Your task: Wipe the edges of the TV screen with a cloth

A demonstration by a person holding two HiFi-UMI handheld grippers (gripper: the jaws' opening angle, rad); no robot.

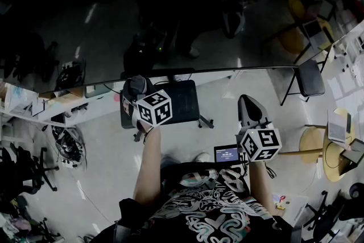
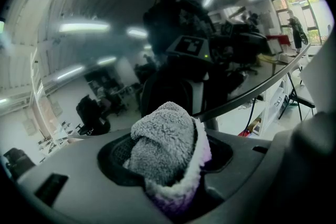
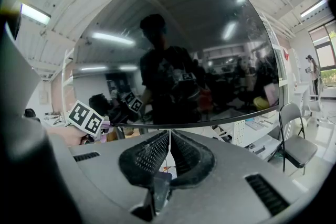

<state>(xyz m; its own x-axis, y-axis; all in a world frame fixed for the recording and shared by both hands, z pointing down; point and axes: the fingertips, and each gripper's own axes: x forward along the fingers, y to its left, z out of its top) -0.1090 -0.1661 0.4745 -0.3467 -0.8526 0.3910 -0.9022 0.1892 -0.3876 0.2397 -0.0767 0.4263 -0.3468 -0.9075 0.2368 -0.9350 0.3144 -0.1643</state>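
Two grippers up: my left gripper (image 1: 135, 86) clamps the cloth (image 2: 167, 150), nearest the TV screen (image 1: 170, 14), whose bottom edge runs sideways just ahead; my right gripper (image 1: 249, 102), pinched together and empty, sits farther back.

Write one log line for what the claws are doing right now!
left claw: shut on cloth, near TV screen bottom edge | right claw: shut, empty
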